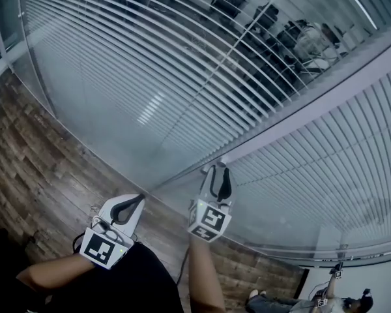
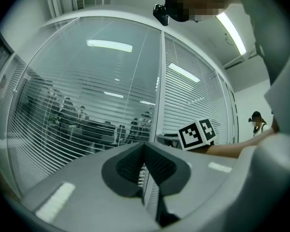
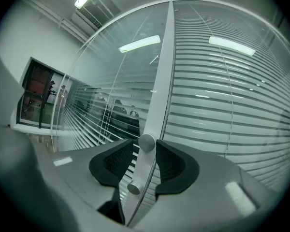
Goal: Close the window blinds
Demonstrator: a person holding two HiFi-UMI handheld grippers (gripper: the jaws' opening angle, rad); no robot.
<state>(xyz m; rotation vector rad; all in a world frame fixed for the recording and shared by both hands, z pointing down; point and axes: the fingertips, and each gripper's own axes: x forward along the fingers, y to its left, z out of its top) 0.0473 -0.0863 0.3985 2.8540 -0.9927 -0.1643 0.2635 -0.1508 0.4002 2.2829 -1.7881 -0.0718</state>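
In the head view, the white horizontal-slat window blinds hang behind a curved glass partition that fills the upper and right parts of the frame. A pale grey metal post runs diagonally between two panes. The slats in the pane at upper left are tilted open, so dark office chairs show through them. In the pane at lower right the slats lie flatter and hide more of what is behind. A brown wood-patterned floor takes up the left edge. The right gripper sits low and centre, with its tips at the foot of the post. Its own view shows the jaws apart, with a small round silver knob on the post standing between the dark pads, close to the right-hand pad and clear of the left one. A smaller round end shows lower down on the same post. The left gripper hangs at lower left, away from the glass. Its pads meet at the tips, with only a thin slit below them and nothing between. In its view the right gripper's black-and-white marker cube shows at centre right.
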